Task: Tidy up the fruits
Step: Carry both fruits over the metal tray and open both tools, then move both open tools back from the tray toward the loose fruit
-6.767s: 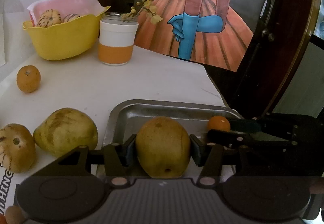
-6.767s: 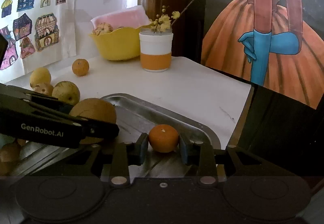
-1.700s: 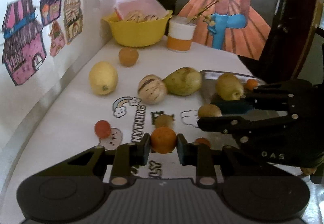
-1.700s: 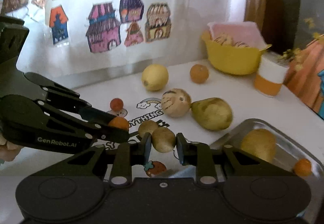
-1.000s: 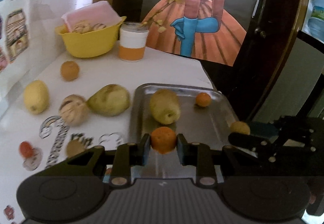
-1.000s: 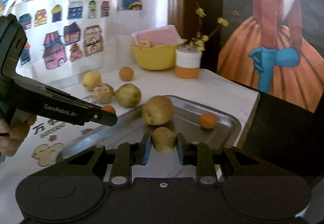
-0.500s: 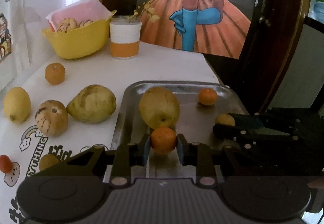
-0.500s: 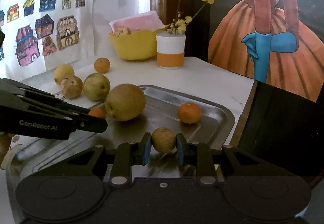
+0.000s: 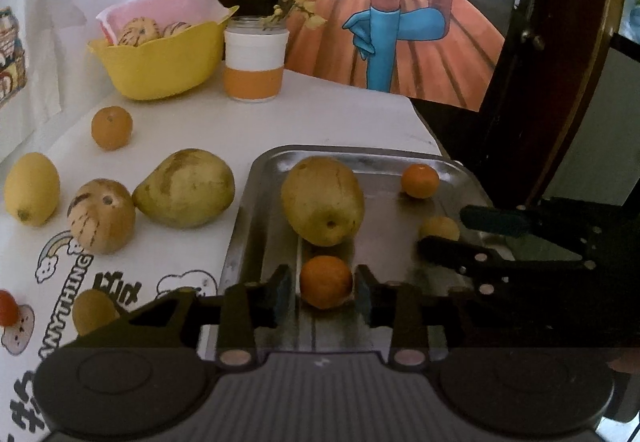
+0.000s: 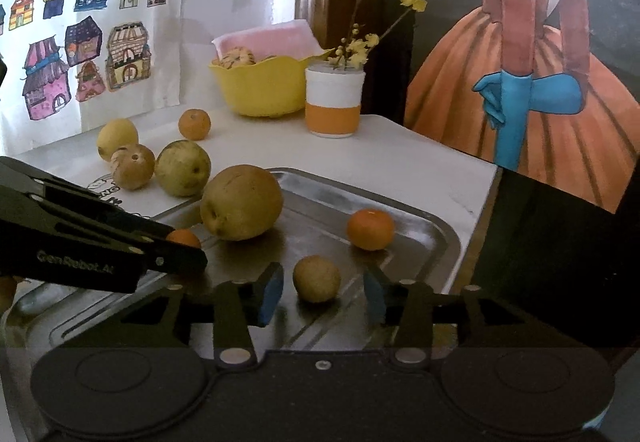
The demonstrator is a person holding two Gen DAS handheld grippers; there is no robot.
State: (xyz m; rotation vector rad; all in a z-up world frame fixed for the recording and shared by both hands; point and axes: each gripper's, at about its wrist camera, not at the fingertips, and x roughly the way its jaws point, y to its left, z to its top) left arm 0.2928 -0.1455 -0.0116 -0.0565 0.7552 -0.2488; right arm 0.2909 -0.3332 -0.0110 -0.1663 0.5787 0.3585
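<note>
A steel tray [image 9: 360, 156] holds a large yellow-green pear [image 9: 322, 200] and a small orange [image 9: 420, 181] near its far right corner. My left gripper [image 9: 323, 288] is open, its fingers standing apart on either side of an orange [image 9: 326, 281] that rests on the tray in front of the pear. My right gripper [image 10: 323, 290] is open too, with a small tan round fruit [image 10: 316, 279] lying free on the tray [image 10: 448, 238] between its blue pads [image 10: 270, 292]. The left gripper's fingers [image 10: 160, 254] reach in from the left in the right wrist view.
Left of the tray lie another pear [image 9: 184, 194], a striped melon [image 9: 101, 216], a lemon [image 9: 32, 188], an orange [image 9: 111, 127], a small tan fruit [image 9: 94, 312] and a red one [image 9: 8, 308]. A yellow bowl [image 9: 160, 62] and an orange-banded cup [image 9: 255, 62] stand at the back.
Both grippers have opened since half a second ago. The orange and the small tan fruit now rest on the tray, free of the pads.
</note>
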